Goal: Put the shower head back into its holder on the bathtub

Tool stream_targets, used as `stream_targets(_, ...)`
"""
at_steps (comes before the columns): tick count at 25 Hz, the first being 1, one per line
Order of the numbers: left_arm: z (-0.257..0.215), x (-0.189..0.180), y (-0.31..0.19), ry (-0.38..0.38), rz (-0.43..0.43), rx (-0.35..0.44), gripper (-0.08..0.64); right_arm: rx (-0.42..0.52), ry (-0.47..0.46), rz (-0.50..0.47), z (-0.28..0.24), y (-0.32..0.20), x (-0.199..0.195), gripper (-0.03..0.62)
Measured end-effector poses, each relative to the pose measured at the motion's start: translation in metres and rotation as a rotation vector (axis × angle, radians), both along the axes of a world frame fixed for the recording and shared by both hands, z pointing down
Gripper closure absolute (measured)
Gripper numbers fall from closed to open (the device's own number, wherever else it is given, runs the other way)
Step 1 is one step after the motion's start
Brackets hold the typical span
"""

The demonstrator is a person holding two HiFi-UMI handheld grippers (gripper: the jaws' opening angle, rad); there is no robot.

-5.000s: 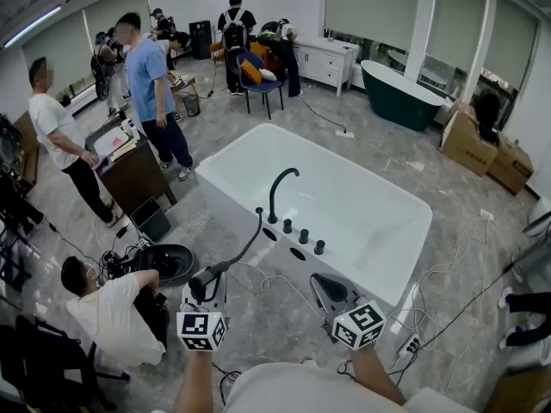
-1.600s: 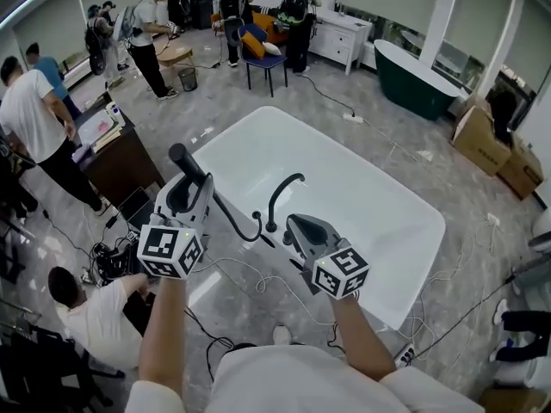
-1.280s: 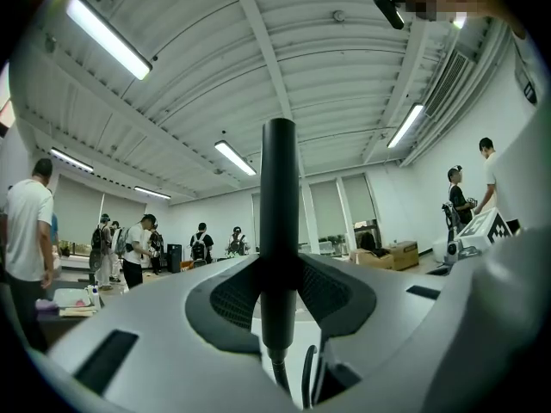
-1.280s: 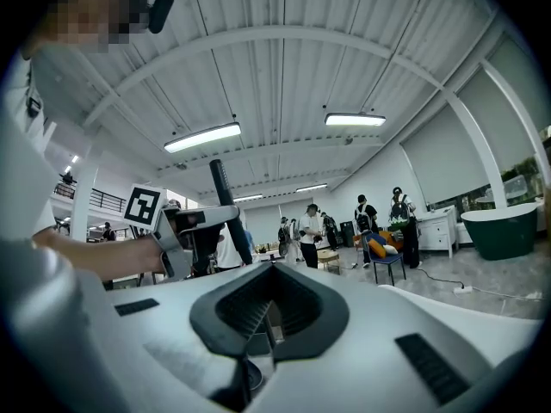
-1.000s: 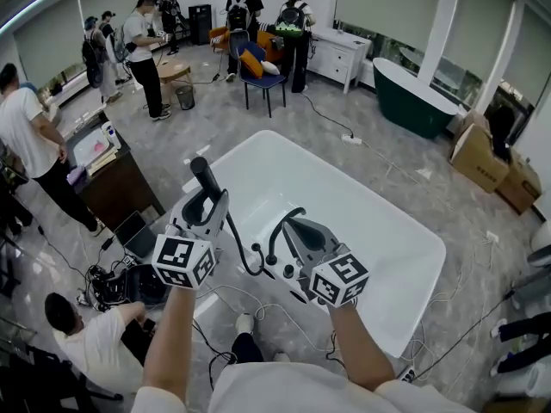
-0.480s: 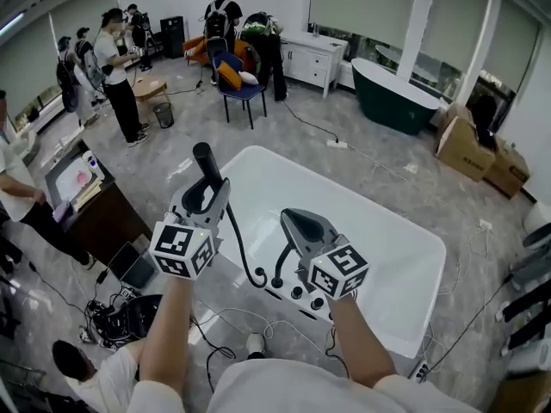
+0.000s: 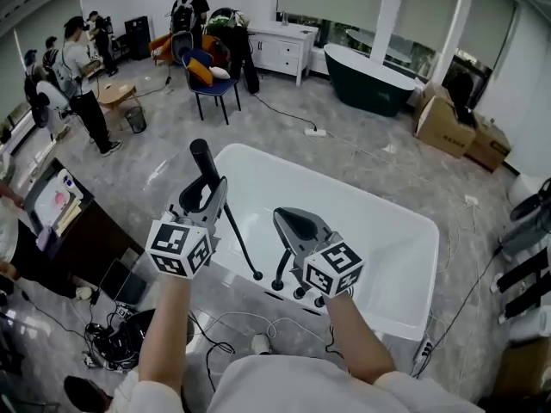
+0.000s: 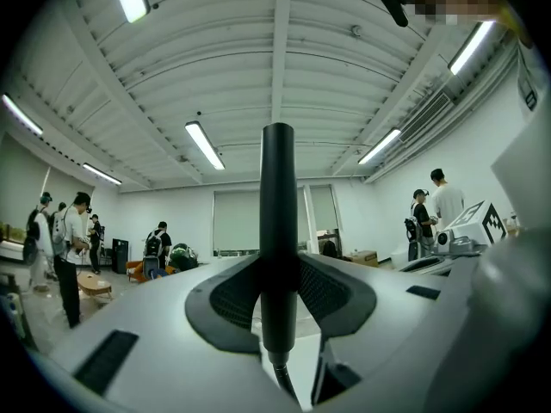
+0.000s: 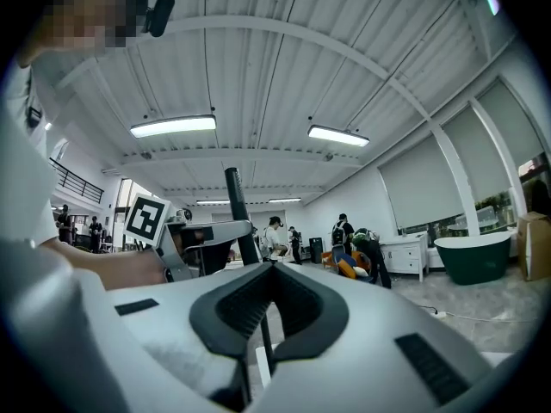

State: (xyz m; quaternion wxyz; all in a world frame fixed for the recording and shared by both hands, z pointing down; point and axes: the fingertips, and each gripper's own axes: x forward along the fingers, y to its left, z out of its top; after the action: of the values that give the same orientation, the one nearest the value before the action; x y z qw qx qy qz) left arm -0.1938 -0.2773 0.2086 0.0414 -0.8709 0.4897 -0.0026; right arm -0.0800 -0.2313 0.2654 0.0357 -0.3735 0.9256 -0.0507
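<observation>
At six o'clock our right gripper (image 9: 269,315) shows jaws together; at nine, our left gripper (image 9: 234,235) holds the shower head (image 9: 234,192).

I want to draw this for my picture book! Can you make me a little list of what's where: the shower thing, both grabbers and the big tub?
shower head: black, standing upright, held in the air
left gripper: fingers shut on the shower head, over the tub's near left corner
hose: black, runs from the shower head down to the tub's edge
right gripper: nothing in its fingers, in front of the black tap
bathtub: white, nothing lying inside
put back yet: no
</observation>
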Motion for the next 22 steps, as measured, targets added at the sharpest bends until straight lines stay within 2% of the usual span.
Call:
stream_targets(7,0.054,0.007,-0.01,0.002,0.088,-0.093,0.423,-0.05,0.05,0.071,0.031,-0.01,-0.003,0.577)
stream_targets(12,0.086,0.012,-0.013,0.005,0.116,-0.143,0.422,-0.089,0.067,0.087,0.053,-0.011,0.0,0.577)
stream_targets(17,0.12,0.016,-0.012,0.002,0.1,-0.197,0.422,-0.145,0.054,0.086,0.077,-0.01,0.009,0.577)
stream_targets(22,0.172,0.01,0.001,0.019,0.07,-0.279,0.422,-0.234,0.055,0.057,0.124,0.0,0.008,0.577)
